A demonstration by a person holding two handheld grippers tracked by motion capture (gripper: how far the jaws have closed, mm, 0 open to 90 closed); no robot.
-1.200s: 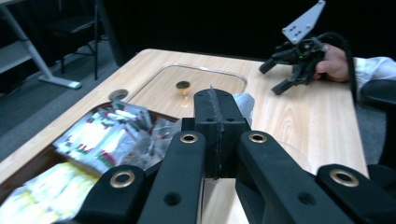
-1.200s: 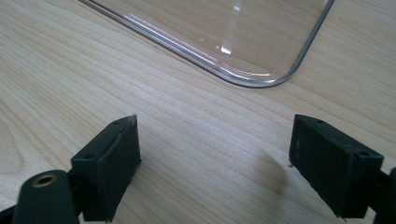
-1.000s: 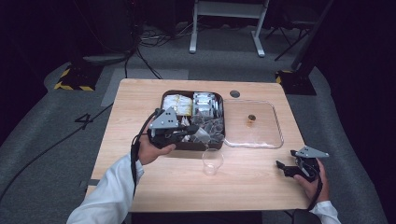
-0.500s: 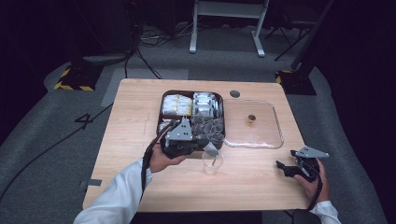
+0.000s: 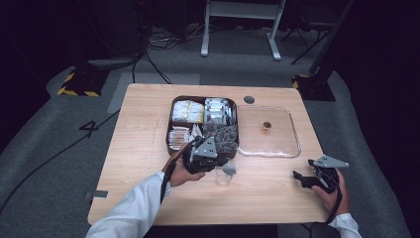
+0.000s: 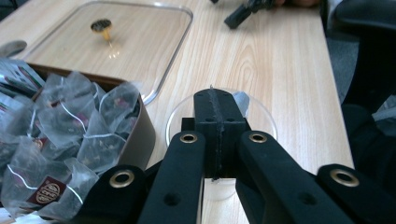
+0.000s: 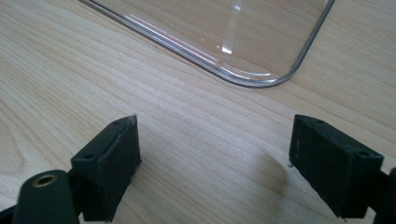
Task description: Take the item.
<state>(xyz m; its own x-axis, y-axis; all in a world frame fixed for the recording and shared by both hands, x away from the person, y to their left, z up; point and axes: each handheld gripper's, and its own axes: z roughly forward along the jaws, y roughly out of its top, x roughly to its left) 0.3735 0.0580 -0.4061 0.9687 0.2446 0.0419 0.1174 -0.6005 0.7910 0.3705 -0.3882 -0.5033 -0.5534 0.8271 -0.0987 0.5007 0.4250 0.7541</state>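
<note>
I hold the left gripper (image 6: 218, 114) over the glass cup (image 6: 222, 140) on the worktop (image 5: 148, 144), beside the tea box (image 5: 171, 141). Its jaws are pressed together on a tea bag (image 5: 229, 168): light, soft, best pinched by a corner. It's mostly hidden behind the jaws. The right gripper (image 7: 215, 163) rests with jaws apart.

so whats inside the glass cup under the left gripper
Through the clear glass cup, bare wood and a pale tea bag at the shut left gripper tips, seemingly pinched. The jaws cover the cup's middle, so what lies at its bottom cannot be seen.
</note>
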